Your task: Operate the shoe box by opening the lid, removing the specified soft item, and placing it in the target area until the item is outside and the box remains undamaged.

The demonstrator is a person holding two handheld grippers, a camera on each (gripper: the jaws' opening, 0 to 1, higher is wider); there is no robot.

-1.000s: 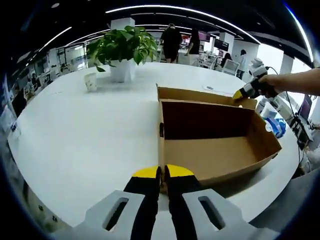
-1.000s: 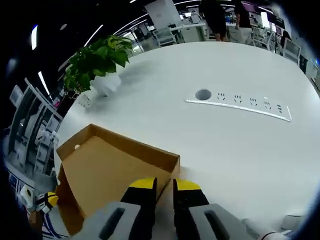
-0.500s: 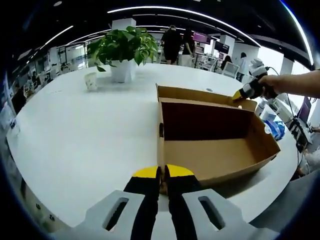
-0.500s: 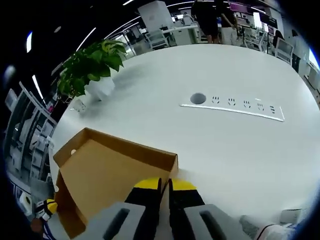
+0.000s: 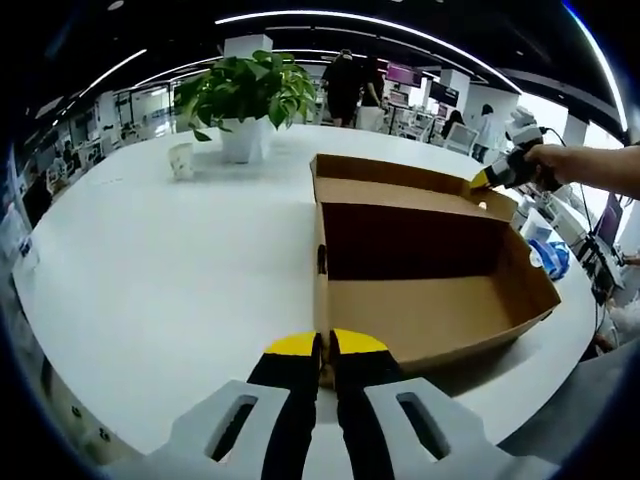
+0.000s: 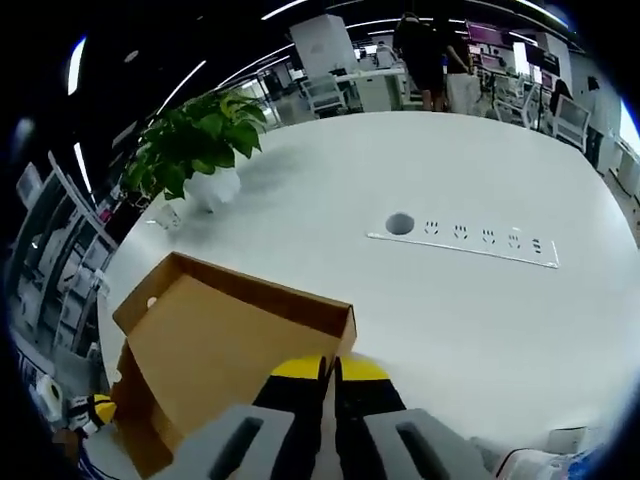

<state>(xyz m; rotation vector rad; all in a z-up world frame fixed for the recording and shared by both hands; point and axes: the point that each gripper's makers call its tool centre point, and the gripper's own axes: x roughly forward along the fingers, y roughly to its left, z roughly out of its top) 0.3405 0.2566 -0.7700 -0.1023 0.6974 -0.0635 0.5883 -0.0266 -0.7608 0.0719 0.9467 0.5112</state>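
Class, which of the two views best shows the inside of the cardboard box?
The left gripper view: it looks into the open box, showing its dark back wall and bare floor. The right gripper view shows the lid's broad face and rim, not the interior.

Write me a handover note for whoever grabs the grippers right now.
Left gripper: shut on the near corner of the shoe box, steadying it.
Right gripper: shut on the edge of the lid, lid swung up and back.
The box sits on the white table and its visible interior looks empty; no soft item seen.
Done: lid open.
Left: find the item, take it out, place it in the target area, without tearing the cardboard.
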